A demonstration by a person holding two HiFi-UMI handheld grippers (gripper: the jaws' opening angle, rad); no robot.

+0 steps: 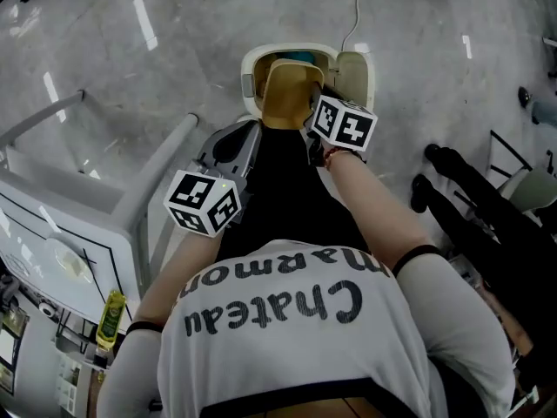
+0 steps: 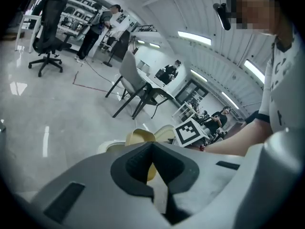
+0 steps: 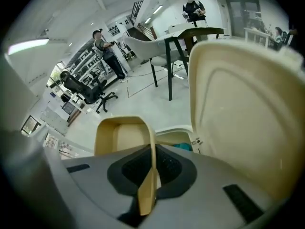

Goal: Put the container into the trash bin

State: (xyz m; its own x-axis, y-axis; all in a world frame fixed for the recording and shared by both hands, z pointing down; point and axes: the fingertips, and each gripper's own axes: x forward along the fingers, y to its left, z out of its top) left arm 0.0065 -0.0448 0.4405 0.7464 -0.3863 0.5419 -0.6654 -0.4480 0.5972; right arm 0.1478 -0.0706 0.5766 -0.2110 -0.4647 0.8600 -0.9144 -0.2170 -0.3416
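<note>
Reaching far forward, the right forearm (image 1: pixel 370 194) lies almost straight out over the floor in my head view. It carries the right gripper (image 1: pixel 313 114) to the near right edge of the trash bin (image 1: pixel 252 59). The left arm is bent and held closer in, with the left gripper (image 1: pixel 237 142) hanging near the bin, just left of and nearer than the container (image 1: pixel 291 94).

In the right gripper view I see the right gripper (image 3: pixel 152 166) clamped on one thin side wall of the tan container (image 3: pixel 124 135); the wall stands edge-on between the two pads. The container's hollow faces left in that view, and I see nothing in it.

In the left gripper view the left gripper (image 2: pixel 152 149) has its tips drawn together with nothing between them. The container (image 2: pixel 138 137) shows beyond them, apart from the jaws.

The container hangs tilted over the bin's mouth and covers much of the opening from above. The bin's lid (image 1: pixel 352 72) stands open on the right, and it fills the right side of the right gripper view (image 3: pixel 248 109). Down inside the bin I can make out something teal (image 3: pixel 183 147), though I cannot tell what it is.
</note>
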